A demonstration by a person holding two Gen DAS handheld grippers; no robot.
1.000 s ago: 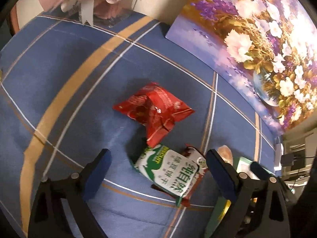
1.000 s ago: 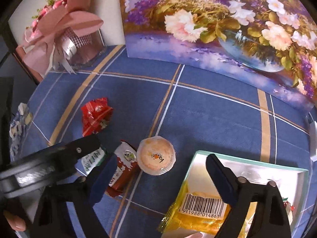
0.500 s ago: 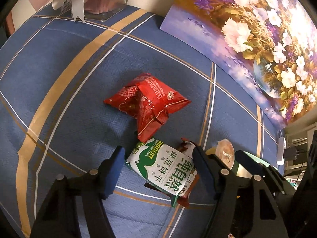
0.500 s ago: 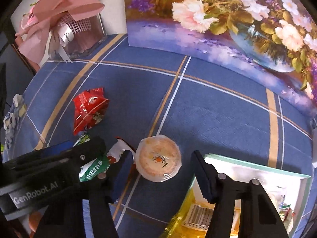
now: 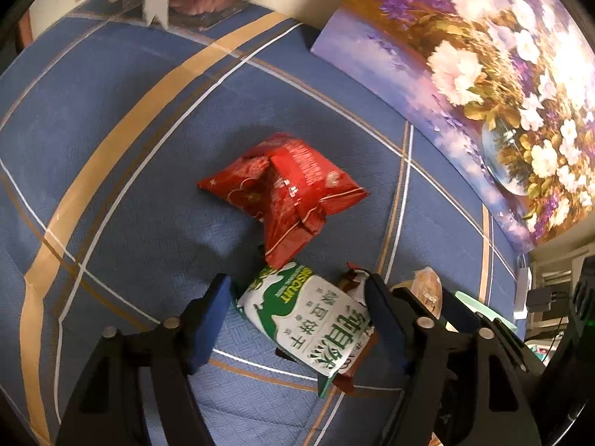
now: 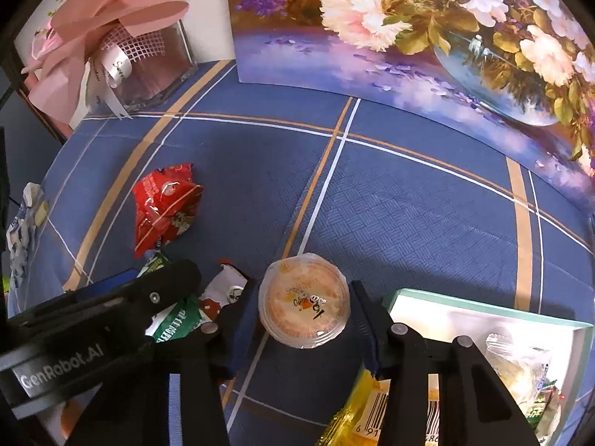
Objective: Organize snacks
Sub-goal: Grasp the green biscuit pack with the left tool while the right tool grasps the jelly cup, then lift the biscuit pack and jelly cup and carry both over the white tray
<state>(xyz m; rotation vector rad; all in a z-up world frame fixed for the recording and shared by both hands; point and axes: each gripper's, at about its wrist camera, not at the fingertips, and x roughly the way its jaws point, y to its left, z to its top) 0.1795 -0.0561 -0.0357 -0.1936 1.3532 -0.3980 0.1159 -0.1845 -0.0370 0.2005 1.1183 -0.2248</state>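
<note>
On the blue-checked counter (image 6: 409, 200), the right hand-held gripper (image 6: 303, 319) has just been closing around the jelly cup (image 6: 304, 306), pads hugging its rim, while the left hand-held gripper (image 5: 297, 319), jaws reopening slightly, brackets the green biscuit pack (image 5: 316, 319); both presumably headed for the tray (image 6: 483, 308).

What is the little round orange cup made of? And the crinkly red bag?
The round cup looks like clear plastic with a thin peel-off film lid: you can see orange through it, and it glints. The red bag looks like shiny plastic or foil wrapper: it is creased and catches the light.
</note>
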